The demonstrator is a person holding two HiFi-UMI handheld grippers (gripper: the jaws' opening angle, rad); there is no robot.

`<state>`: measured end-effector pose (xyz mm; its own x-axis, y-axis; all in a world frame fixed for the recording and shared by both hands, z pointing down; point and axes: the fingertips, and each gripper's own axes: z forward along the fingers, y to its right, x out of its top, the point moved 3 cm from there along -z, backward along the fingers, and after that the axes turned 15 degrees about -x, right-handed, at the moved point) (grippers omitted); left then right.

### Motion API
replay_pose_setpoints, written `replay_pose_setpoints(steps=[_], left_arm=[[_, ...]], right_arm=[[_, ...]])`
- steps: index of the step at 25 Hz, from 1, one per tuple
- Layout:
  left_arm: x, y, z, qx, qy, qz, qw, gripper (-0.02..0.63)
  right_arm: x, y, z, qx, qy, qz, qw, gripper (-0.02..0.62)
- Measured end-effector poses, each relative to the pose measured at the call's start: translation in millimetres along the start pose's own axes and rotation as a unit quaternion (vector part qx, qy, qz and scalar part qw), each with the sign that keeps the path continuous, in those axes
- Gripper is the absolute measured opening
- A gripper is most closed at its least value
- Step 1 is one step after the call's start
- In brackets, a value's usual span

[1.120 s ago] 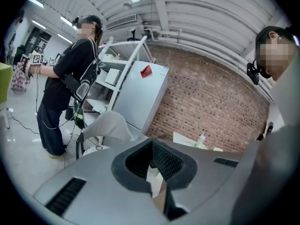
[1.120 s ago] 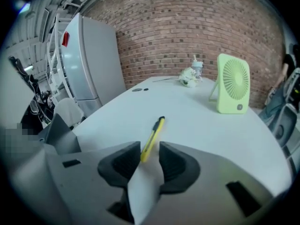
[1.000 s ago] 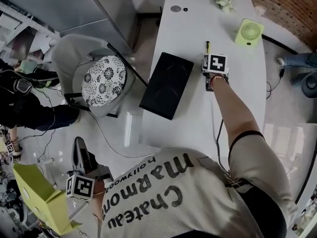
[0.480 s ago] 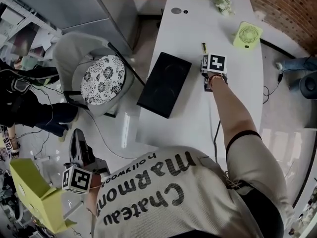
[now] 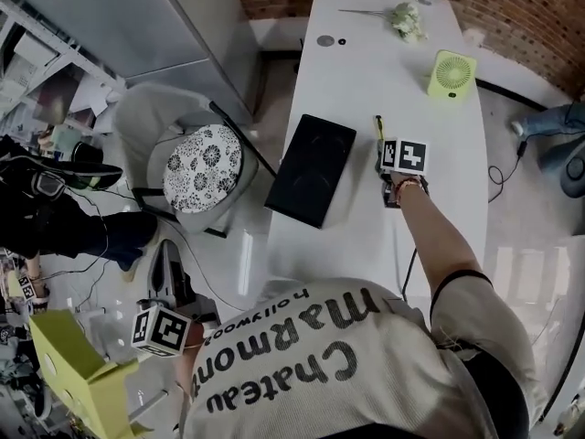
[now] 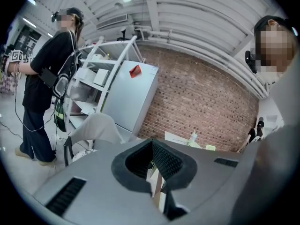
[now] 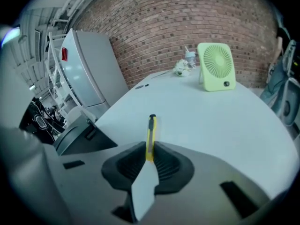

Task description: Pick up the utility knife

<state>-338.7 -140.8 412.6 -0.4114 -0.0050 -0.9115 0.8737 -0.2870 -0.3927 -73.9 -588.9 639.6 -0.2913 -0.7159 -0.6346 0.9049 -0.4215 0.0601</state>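
The picking-up step is being done now. The yellow utility knife (image 7: 150, 134) is being squeezed at its back end between the pads of the right tongs (image 7: 149, 156). Its front end is being pointed out over the white bench (image 7: 225, 121), toward the upper middle of the right gripper view. In the head view it is being shown just above those tongs, a little right of the middle of the frame. Whether it is being held clear of the bench cannot be told for sure.

The left tongs (image 6: 155, 175) are being kept at the lower left of the head view, away from the bench. A thin gap is being left between their pads, and nothing is being held there.

Next, a slow, straight lift is being called for. The squeeze should be kept tight, because a thin knife held by one end could tip or slip.

A second ago the knife was lying on the bench just past the pads. The pads have just been closing on it. Now the right tongs and the knife are being shown lower in the head view, nearer the person and farther from the green fan (image 5: 452, 72).
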Motion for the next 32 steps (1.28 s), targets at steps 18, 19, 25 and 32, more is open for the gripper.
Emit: replay_pose_setpoints(steps=[18,19,25,32], left_arm=[[13,26,53,-0.178,-0.002,-0.018,0.9838,0.0],[12,28,50,-0.189,-0.007,-0.019,0.9817,0.0],[9,38,31,-0.237,-0.028,-0.027,0.9708,0.0],[7,44,-2,-0.279,-0.046,-0.026,0.9588,0.0]], right_arm=[[-70,-5,-130,-0.019,0.05,0.107,0.993,0.054],[-78,-5,-139,-0.026,0.054,0.105,0.993,0.054],[-114,0,-191,-0.06,0.071,0.11,0.99,0.054],[-146,-5,-252,-0.074,0.103,0.155,0.98,0.054]])
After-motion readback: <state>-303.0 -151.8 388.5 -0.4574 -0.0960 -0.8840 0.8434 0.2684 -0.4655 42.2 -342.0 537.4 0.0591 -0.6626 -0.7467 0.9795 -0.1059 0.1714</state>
